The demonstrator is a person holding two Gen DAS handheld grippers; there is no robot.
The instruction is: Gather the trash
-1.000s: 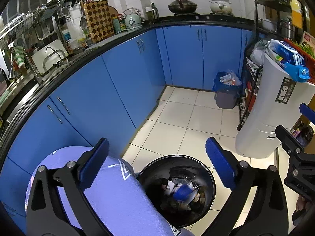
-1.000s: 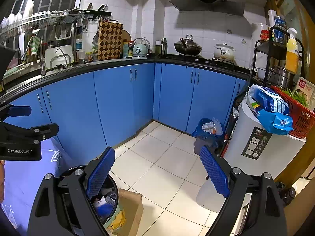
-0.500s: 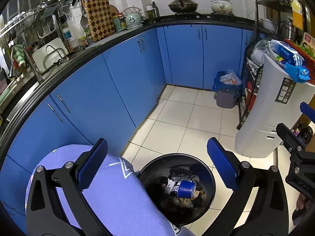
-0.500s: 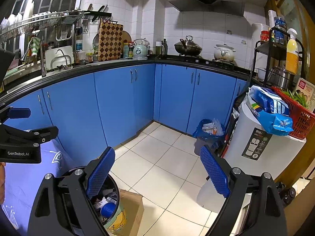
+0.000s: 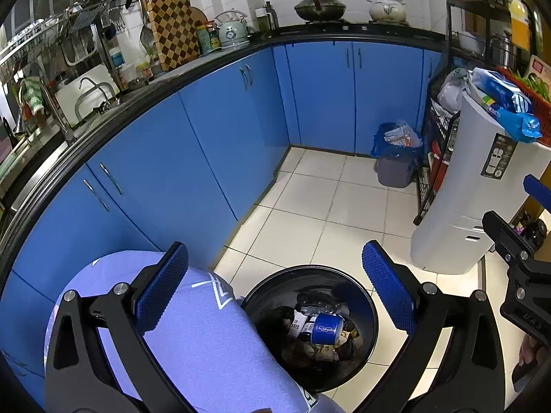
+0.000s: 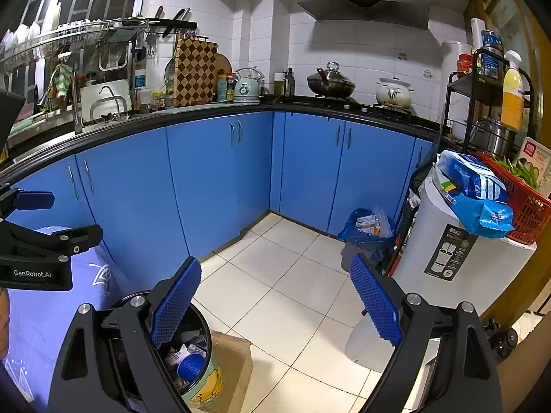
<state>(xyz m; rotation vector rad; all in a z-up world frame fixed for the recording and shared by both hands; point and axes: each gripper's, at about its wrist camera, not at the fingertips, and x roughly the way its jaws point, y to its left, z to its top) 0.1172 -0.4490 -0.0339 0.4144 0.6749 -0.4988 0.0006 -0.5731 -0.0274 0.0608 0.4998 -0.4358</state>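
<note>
A round black trash bin (image 5: 370, 304) stands on the tiled floor below my left gripper (image 5: 275, 282), which is open and empty. Inside the bin lies a blue can (image 5: 325, 327) on top of mixed trash. The bin (image 6: 205, 335) and the can (image 6: 191, 366) also show in the right wrist view, at lower left behind the left finger. My right gripper (image 6: 275, 296) is open and empty above the floor to the right of the bin. It also shows at the right edge of the left wrist view (image 5: 516, 251).
Blue cabinets (image 5: 213, 144) curve along the left and back. A small grey bin with a blue bag (image 5: 396, 158) stands in the far corner. A white appliance (image 5: 475, 199) and a rack stand at right. A cardboard box (image 6: 234, 368) sits beside the black bin. A purple-clothed knee (image 5: 193, 330) is at lower left.
The blue can has dropped into the bin and settled on the trash. Both grippers have stayed open and nearly still.
</note>
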